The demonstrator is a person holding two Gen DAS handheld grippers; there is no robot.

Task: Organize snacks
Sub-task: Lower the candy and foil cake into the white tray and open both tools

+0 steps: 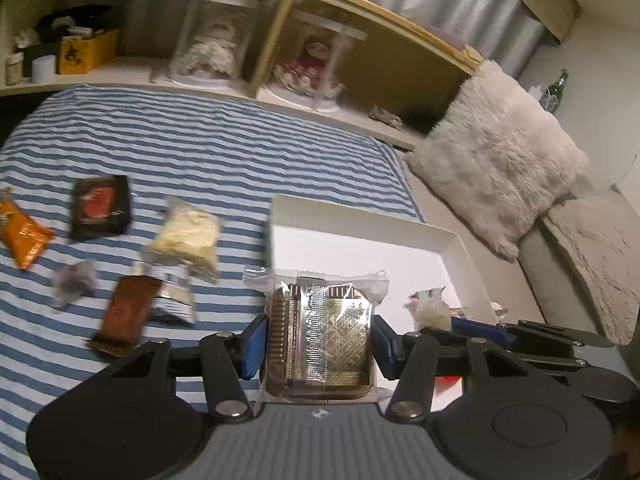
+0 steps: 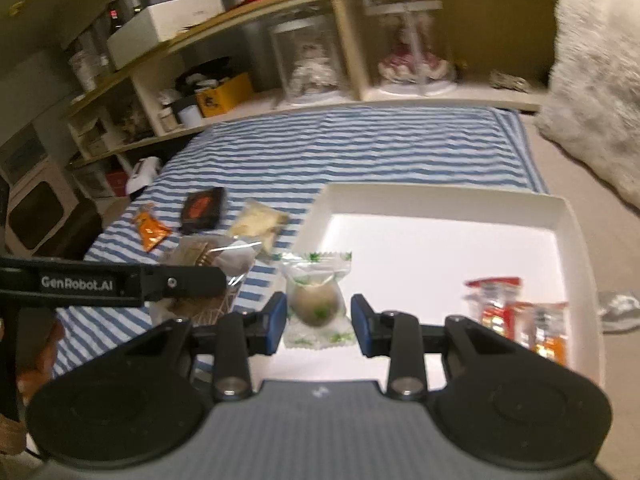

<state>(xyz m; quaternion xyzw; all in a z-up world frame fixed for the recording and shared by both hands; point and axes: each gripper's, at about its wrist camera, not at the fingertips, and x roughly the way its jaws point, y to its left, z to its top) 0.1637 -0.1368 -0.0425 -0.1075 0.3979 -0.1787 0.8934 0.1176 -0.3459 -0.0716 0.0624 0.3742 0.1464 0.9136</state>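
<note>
My left gripper [image 1: 318, 346] is shut on a clear-wrapped brown and gold snack pack [image 1: 320, 336], held over the near left edge of the white box [image 1: 360, 208]. In the right wrist view my right gripper [image 2: 319, 322] stands open around a round snack in a clear, green-printed wrapper [image 2: 316, 300]. A thin gap shows at each pad. That snack sits at the near left of the white box [image 2: 440, 196]. Red and orange packets [image 2: 516, 316] lie in the box's near right corner. The round snack [image 1: 430, 308] also shows beside the right gripper's finger.
Loose snacks lie on the striped blanket [image 1: 200, 140]: a black packet [image 1: 102, 206], an orange one [image 1: 22, 236], a pale yellow one [image 1: 186, 236], a brown one [image 1: 126, 312]. A fluffy pillow [image 1: 496, 152] leans right of the box. A shelf [image 1: 240, 84] runs behind.
</note>
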